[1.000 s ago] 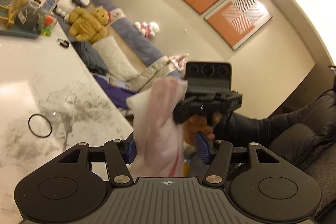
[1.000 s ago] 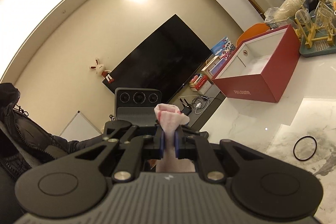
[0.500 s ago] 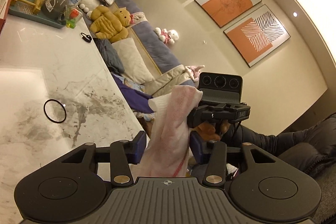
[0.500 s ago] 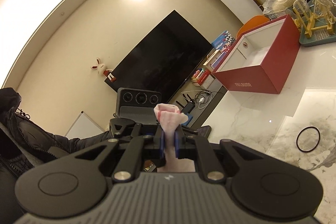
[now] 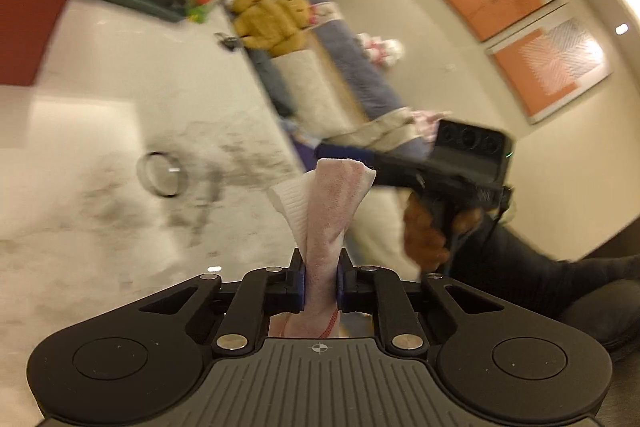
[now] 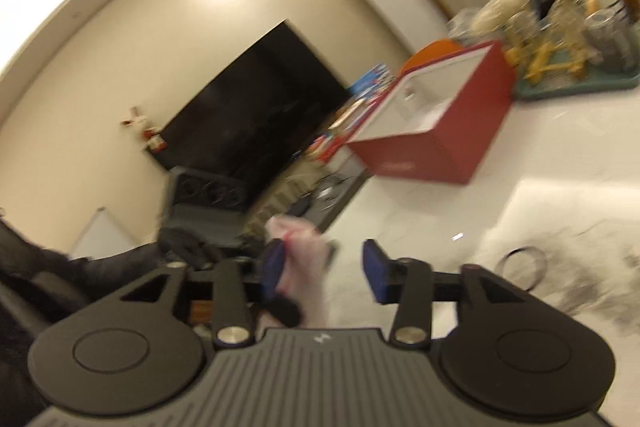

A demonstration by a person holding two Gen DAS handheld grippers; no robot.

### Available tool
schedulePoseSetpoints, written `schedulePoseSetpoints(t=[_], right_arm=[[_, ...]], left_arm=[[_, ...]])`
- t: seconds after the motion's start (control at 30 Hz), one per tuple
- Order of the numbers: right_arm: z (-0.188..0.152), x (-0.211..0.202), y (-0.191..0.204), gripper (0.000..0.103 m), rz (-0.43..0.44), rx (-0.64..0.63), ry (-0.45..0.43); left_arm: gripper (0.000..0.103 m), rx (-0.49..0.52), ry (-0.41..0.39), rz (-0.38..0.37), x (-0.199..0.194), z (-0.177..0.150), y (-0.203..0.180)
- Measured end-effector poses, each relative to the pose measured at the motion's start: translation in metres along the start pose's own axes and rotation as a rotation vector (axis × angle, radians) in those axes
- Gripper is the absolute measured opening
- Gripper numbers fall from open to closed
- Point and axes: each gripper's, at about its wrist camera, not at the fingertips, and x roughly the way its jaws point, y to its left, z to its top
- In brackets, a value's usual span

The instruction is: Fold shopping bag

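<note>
pinching the rolled-up shopping bag (image 5: 332, 211), the left gripper (image 5: 321, 277) has its blue pads pressed on both sides of the pink-and-white bundle, jaws closing to almost nothing, and the bag stands up out of them toward 12 o'clock, fanning a little at its top. the bag is held in the air above the near edge of the marble table (image 5: 100, 131). at 2 o'clock from the bag, the right gripper (image 5: 404, 171) is seen in a hand (image 5: 424, 235), just beside the bag's upper end. in its own view the right gripper (image 6: 326, 269) has its jaws opening; the bag (image 6: 308, 267) sits between them against the left pad, apart from the right pad. a black ring (image 5: 162, 173) lies on the table at 9 o'clock from the bag, and a red box (image 6: 436, 131) stands farther back.
</note>
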Motion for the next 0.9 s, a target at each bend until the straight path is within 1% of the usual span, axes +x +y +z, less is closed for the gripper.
schedulePoseSetpoints(t=[0.03,0.07,0.1,0.13,0.2,0.23,0.27,0.3,0.33,0.37,0.43,0.47,0.5,0.6,0.63,0.67,0.8,0.9], right_arm=[[0.001,0.008,-0.006,0.032,-0.112,-0.023,0.025],[0.0,0.021,-0.01,0.015,-0.225,-0.056,0.079],[-0.002,0.037,-0.013,0.012,-0.31,-0.115,0.145],[-0.006,0.054,-0.014,0.012,-0.365,-0.179,0.201],[-0.014,0.085,-0.016,0.014,-0.442,-0.265,0.281],[-0.015,0.099,-0.018,0.015,-0.451,-0.277,0.304],[-0.015,0.109,-0.019,0.019,-0.444,-0.279,0.312],[-0.014,0.118,-0.021,0.028,-0.439,-0.283,0.32],[-0.013,0.126,-0.021,0.032,-0.447,-0.294,0.338],[-0.013,0.136,-0.022,0.031,-0.47,-0.311,0.376],[-0.015,0.152,-0.025,0.016,-0.53,-0.345,0.446],[-0.015,0.154,-0.027,0.003,-0.54,-0.35,0.45],[-0.015,0.156,-0.028,0.0,-0.549,-0.355,0.455],[-0.016,0.157,-0.028,0.0,-0.578,-0.36,0.466],[-0.016,0.155,-0.027,0.0,-0.584,-0.34,0.458],[-0.015,0.15,-0.028,0.0,-0.564,-0.295,0.438],[-0.004,0.115,-0.022,0.0,-0.486,-0.146,0.322],[0.009,0.087,-0.015,0.0,-0.442,-0.072,0.246]], left_arm=[[0.014,0.016,0.011,0.057,0.001,-0.001,0.0],[0.014,0.026,0.017,0.101,0.002,-0.001,0.0],[0.014,0.036,0.024,0.146,0.003,-0.002,0.0],[0.014,0.045,0.028,0.182,0.004,-0.002,0.0],[0.014,0.091,0.036,0.278,0.007,-0.001,-0.005],[0.014,0.121,0.04,0.326,0.01,-0.001,-0.009],[0.014,0.142,0.043,0.357,0.012,0.0,-0.013],[0.014,0.149,0.042,0.372,0.014,0.0,-0.015],[0.014,0.162,0.043,0.392,0.017,0.001,-0.018],[0.014,0.185,0.048,0.418,0.02,0.001,-0.02],[0.014,0.211,0.056,0.454,0.025,0.001,-0.024],[0.014,0.216,0.058,0.463,0.026,0.002,-0.024],[0.014,0.225,0.061,0.478,0.028,0.003,-0.025],[0.014,0.255,0.072,0.529,0.033,0.004,-0.027],[0.014,0.267,0.077,0.546,0.035,0.004,-0.027],[0.014,0.275,0.082,0.557,0.037,0.005,-0.027],[0.014,0.304,0.103,0.571,0.045,0.006,-0.025],[0.014,0.329,0.121,0.573,0.052,0.006,-0.027]])
